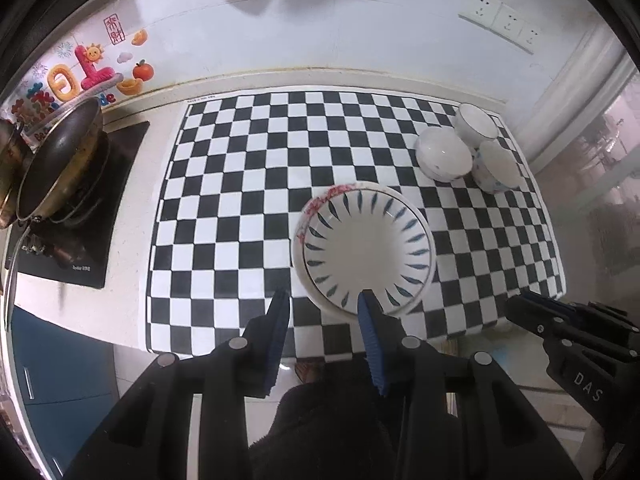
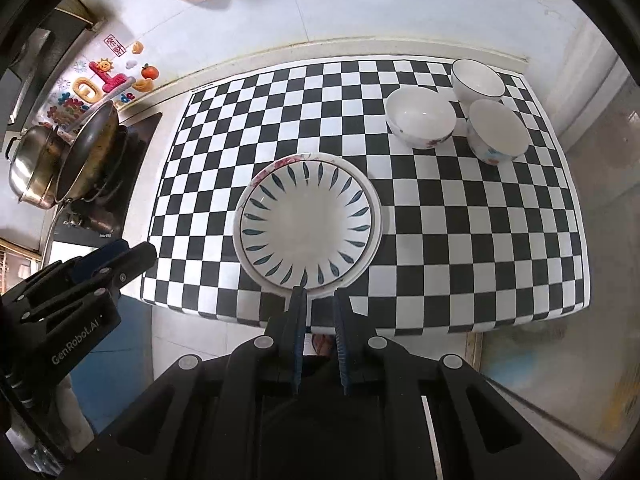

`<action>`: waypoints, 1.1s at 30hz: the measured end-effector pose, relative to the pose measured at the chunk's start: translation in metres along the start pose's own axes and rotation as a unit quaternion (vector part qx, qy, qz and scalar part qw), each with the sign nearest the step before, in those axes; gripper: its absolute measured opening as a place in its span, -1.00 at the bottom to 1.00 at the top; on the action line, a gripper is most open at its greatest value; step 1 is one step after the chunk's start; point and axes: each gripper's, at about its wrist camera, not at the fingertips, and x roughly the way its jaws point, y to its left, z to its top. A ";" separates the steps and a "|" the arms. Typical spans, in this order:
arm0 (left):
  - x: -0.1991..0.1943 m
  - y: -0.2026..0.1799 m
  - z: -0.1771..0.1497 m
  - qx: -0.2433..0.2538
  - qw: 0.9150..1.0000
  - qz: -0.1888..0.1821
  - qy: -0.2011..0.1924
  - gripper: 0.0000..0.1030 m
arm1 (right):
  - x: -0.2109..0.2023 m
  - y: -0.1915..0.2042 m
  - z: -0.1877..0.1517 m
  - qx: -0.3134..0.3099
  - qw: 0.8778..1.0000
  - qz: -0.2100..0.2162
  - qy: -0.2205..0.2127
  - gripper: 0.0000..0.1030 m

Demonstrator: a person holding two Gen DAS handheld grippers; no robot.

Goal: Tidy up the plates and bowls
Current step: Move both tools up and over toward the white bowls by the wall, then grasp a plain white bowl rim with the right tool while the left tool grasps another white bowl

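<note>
Left gripper [image 1: 324,300]: you're holding it above the near edge of the mat, fingers nearly together with only a narrow gap, pinching nothing; one tip is overlapping the plate rim in view, but I can't tell that it's touching.
Right gripper [image 2: 320,294]: you're keeping it pressed almost closed, empty, pointing down at the near rim of the plates.
Plates [image 2: 307,222]: two are sitting stacked near the front of the checkered mat [image 2: 460,240], the blue-leaf one nested on a pink-flowered one that's peeking out at the far-left rim.
Bowls [image 2: 420,122]: three are clustering at the far right corner, just beside each other, all upright and unstacked.
Pan [image 2: 86,152]: it's leaning on the stove at far left, well apart from your work.
Risk: the bowls are crowding each other near the mat's right edge; if you're going in for one with narrow fingers, you could be nudging a neighbour toward that edge or chipping rims.
Risk two: the top plate is sitting slightly off-centre, so a bump from a lowering tip could be sliding it.
View difference: the right camera is showing the bowls' painted sides and a steel pot behind the pan; the left camera is showing the wall sockets [image 1: 500,20] more fully.
</note>
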 end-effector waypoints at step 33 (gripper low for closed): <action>0.240 -0.137 0.225 0.031 0.993 -0.045 0.108 -0.24 | 0.195 -0.252 0.193 0.205 0.971 0.089 0.089 -0.05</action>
